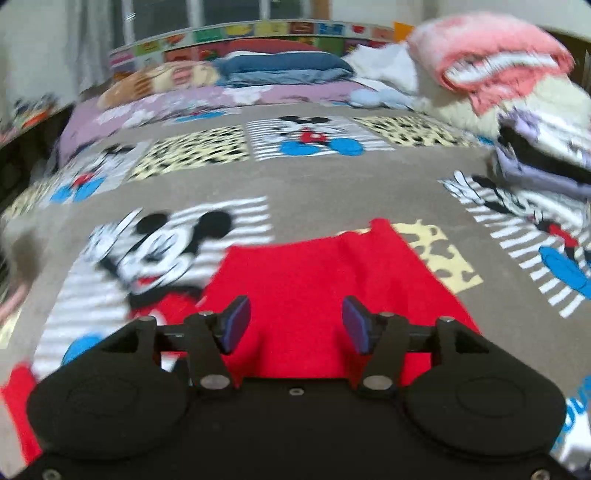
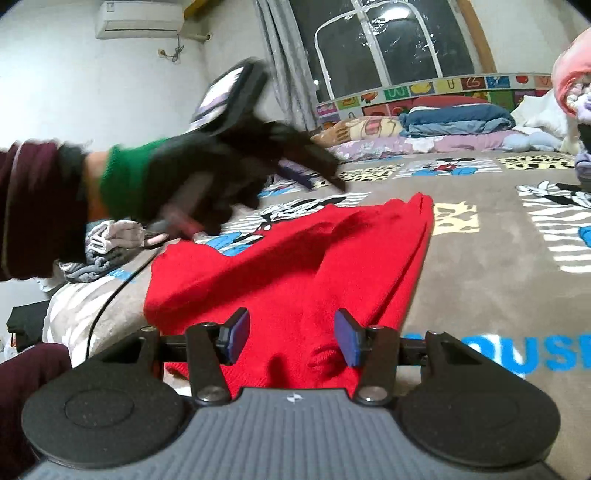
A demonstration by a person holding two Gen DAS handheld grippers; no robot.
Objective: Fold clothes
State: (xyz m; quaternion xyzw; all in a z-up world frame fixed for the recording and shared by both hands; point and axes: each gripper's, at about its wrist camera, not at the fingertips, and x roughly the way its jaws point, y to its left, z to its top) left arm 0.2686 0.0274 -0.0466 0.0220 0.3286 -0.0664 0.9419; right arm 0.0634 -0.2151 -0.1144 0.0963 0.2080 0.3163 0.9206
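Both views look forward along a hand-held gripper's fingers, low and close over the bed (image 1: 332, 177). The left wrist camera sits right above the red garment (image 1: 314, 277) and faces the window (image 1: 229, 14) at 12 o'clock. The right wrist camera stands nearer the bed's edge, facing the same way, catching the left hand-held gripper (image 2: 310, 173) at 10 o'clock. Both share the garment, the cartoon-mouse blanket (image 2: 498, 258) and the window.

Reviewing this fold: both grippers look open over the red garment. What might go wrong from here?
1. The red garment lies bunched with a raised ridge; a pinch may catch several layers.
2. Its near corner sits by the bed edge and might slide off.
3. The left gripper is motion-blurred above the cloth; a fast descent may miss.
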